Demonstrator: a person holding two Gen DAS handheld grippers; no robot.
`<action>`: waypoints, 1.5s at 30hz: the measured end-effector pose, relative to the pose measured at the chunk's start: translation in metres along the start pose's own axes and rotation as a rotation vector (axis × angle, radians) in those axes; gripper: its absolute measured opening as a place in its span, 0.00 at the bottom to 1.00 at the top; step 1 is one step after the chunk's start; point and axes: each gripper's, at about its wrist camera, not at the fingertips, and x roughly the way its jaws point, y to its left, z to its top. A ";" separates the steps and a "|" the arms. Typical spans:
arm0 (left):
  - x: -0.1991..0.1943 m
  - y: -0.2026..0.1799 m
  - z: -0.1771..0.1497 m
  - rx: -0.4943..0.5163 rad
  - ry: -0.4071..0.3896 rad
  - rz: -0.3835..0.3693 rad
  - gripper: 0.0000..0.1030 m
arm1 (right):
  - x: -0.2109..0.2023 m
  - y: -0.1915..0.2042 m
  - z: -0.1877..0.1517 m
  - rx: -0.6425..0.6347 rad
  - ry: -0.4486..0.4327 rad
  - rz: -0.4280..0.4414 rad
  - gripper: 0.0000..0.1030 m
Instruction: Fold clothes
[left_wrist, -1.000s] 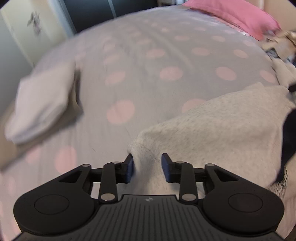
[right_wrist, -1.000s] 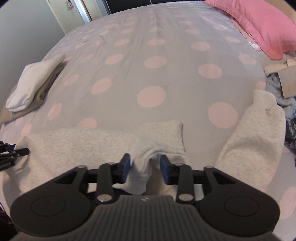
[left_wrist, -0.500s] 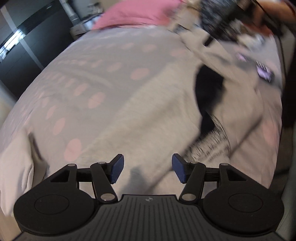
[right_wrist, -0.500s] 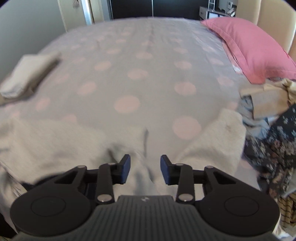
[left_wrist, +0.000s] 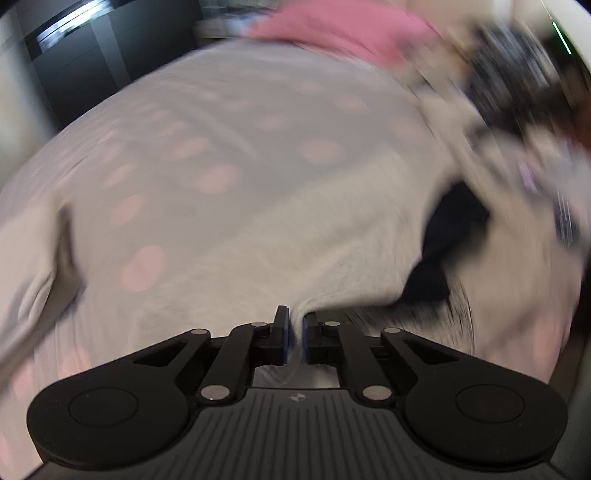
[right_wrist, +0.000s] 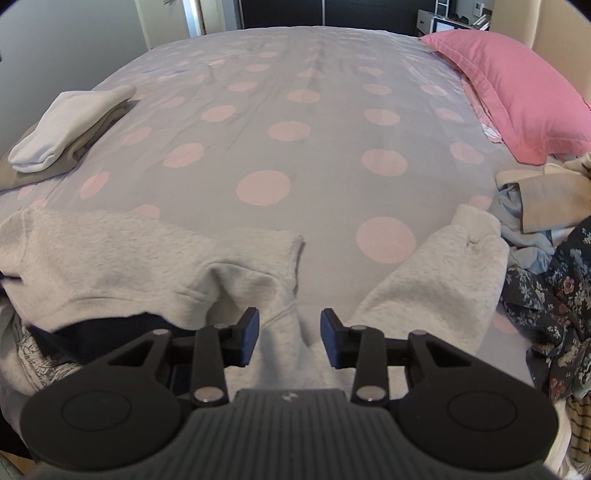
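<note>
A light grey sweatshirt (right_wrist: 122, 254) lies spread over the near edge of the dotted bedspread (right_wrist: 295, 110); one sleeve (right_wrist: 443, 273) reaches up to the right. It also shows, blurred, in the left wrist view (left_wrist: 295, 240). My left gripper (left_wrist: 294, 334) is shut on a pinch of the sweatshirt's near edge. My right gripper (right_wrist: 289, 339) is open, its jaws on either side of a raised fold of the sweatshirt without squeezing it. A dark garment (right_wrist: 110, 332) lies under the sweatshirt's edge.
A folded stack of white and beige clothes (right_wrist: 62, 129) sits at the bed's left edge. A pink pillow (right_wrist: 517, 92) lies at the far right. A heap of unfolded clothes (right_wrist: 546, 266), some floral, lies at the right.
My left gripper opened, swung right along the sweatshirt, then shut on its near edge. My right gripper let go of the fold and opened wider, with the fabric sagging between its jaws.
</note>
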 end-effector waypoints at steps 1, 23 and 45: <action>-0.004 0.011 0.002 -0.047 -0.017 0.004 0.04 | 0.001 0.000 0.000 0.001 -0.002 0.009 0.39; 0.009 0.043 0.004 -0.124 -0.014 0.090 0.07 | 0.028 0.007 0.015 -0.240 0.050 0.138 0.43; 0.001 0.035 0.003 -0.045 -0.036 0.103 0.06 | 0.033 0.029 0.009 -0.156 -0.007 0.083 0.06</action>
